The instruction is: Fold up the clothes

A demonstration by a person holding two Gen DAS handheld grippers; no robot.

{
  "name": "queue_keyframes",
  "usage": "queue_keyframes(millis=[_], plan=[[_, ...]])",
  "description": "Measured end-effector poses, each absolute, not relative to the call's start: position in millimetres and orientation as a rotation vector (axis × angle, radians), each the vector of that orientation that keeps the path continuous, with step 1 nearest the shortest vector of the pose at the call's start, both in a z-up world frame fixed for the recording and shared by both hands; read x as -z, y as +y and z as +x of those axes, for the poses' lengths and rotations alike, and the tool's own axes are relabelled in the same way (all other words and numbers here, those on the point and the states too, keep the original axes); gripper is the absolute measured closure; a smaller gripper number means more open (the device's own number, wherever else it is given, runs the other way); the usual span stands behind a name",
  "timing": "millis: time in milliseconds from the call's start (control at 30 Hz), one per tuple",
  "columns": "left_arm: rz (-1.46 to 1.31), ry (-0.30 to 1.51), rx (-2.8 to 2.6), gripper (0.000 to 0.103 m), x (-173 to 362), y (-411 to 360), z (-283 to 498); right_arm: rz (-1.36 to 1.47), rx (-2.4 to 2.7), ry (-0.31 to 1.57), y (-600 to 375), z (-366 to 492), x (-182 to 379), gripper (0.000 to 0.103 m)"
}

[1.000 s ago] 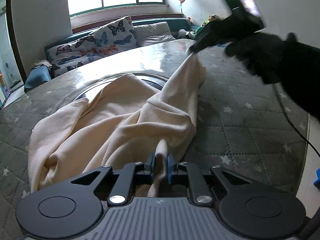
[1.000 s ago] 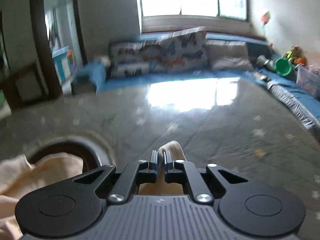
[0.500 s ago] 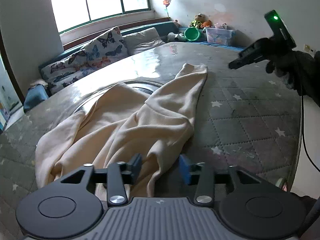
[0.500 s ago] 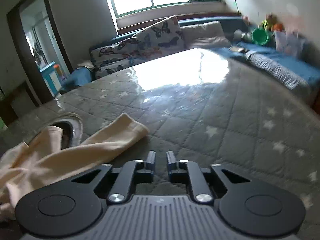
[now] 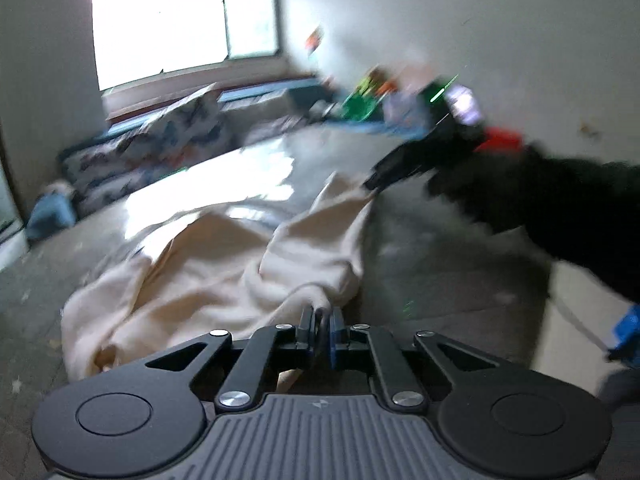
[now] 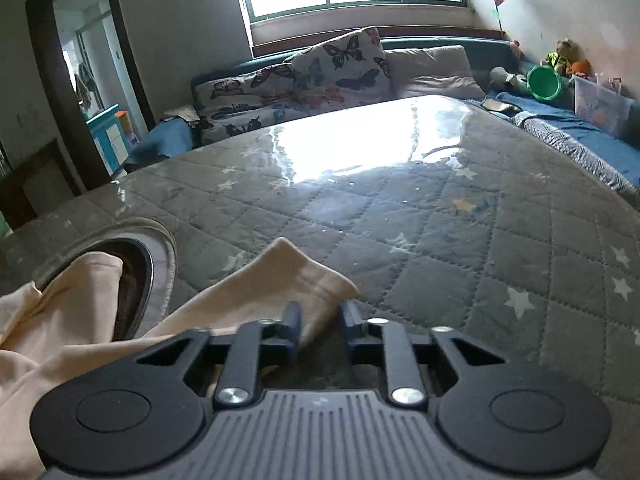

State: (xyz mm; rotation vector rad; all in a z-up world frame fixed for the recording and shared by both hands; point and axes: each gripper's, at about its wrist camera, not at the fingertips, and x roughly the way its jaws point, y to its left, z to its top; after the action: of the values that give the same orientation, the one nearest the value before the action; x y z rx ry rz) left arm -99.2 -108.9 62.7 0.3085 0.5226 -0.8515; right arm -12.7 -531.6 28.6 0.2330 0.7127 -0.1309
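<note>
Pinching a fold of the cream garment bottom center, left gripper has its jaws closed on cloth. Right gripper sits spread open, straddling the sleeve cuff mid-frame on the quilted mattress. Butterfly cushions upper center.

The garment lay across the table, spreading from lower left to centre of the left view. Its sleeve reached between the right gripper's fingers at lower centre. Cushions sat behind the table, a doorway upper left.
</note>
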Motion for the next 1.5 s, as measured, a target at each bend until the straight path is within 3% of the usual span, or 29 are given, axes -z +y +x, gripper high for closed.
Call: queue_keyframes(millis=[100,300,333,367,400,433,500,567,600,633,667,733,1000,1067,1167,1200,1267,1433,1500], plan=[[0.303,0.519,0.873,0.096,-64.8,-105.0,-105.2,0.210,0.160,0.704,-530.6,-19.1,-28.9,0.099],[0.322,0.540,0.857,0.090,-58.2,-108.8,-103.0,0.185,0.170,0.698,-530.7,-31.6,-35.2,0.095],[0.325,0.543,0.854,0.080,-57.1,-109.4,-102.7,0.198,0.172,0.694,-532.0,-30.2,-36.1,0.088],[0.328,0.547,0.851,0.075,-56.0,-110.0,-102.3,0.212,0.175,0.691,-533.3,-28.9,-37.0,0.074],[0.332,0.549,0.847,0.063,-54.8,-111.0,-101.6,0.228,0.178,0.690,-535.0,-26.6,-37.2,0.069],[0.342,0.543,0.829,0.053,-52.5,-115.2,-97.6,0.249,0.182,0.691,-537.2,-22.8,-36.4,0.069],[0.357,0.550,0.835,0.051,-47.1,-126.0,-89.7,0.270,0.190,0.701,-539.4,-15.8,-32.7,0.069],[0.386,0.581,0.845,0.052,-39.5,-139.1,-84.0,0.250,0.195,0.704,-536.8,-12.0,-28.5,0.072],[0.423,0.590,0.830,0.063,-33.8,-145.4,-82.6,0.222,0.195,0.705,-533.0,-11.8,-27.8,0.079],[0.458,0.600,0.816,0.085,-28.1,-151.6,-81.1,0.202,0.191,0.706,-529.8,-12.4,-27.3,0.092],[0.478,0.614,0.814,0.090,-22.8,-155.6,-79.3,0.196,0.182,0.707,-528.1,-14.7,-27.7,0.094],[0.464,0.626,0.822,0.094,-19.0,-154.2,-78.9,0.176,0.183,0.694,-527.0,-23.7,-31.4,0.095],[0.365,0.651,0.977,0.095,-32.8,-120.8,-89.0,0.055,0.208,0.650,-531.4,-76.5,-49.0,0.093],[0.367,0.675,0.986,0.093,-27.9,-121.5,-87.8,0.034,0.167,0.642,-520.1,-75.5,-51.5,0.078],[0.361,0.667,0.985,0.087,-28.5,-119.2,-87.9,0.002,0.105,0.629,-503.1,-74.0,-55.3,0.063],[0.350,0.659,0.990,0.075,-31.0,-116.9,-87.6,-0.009,0.084,0.625,-497.5,-73.5,-56.6,0.057],[0.337,0.621,0.983,0.062,-38.1,-109.6,-89.6,-0.030,0.043,0.616,-486.1,-72.5,-59.1,0.025],[0.303,0.554,0.915,0.039,-54.0,-91.2,-84.6,-0.083,-0.060,0.593,-457.9,-70.0,-65.4,0.002],[0.295,0.544,0.842,0.029,-60.0,-86.5,-76.1,-0.104,-0.102,0.583,-446.6,-69.0,-67.9,0.000]])
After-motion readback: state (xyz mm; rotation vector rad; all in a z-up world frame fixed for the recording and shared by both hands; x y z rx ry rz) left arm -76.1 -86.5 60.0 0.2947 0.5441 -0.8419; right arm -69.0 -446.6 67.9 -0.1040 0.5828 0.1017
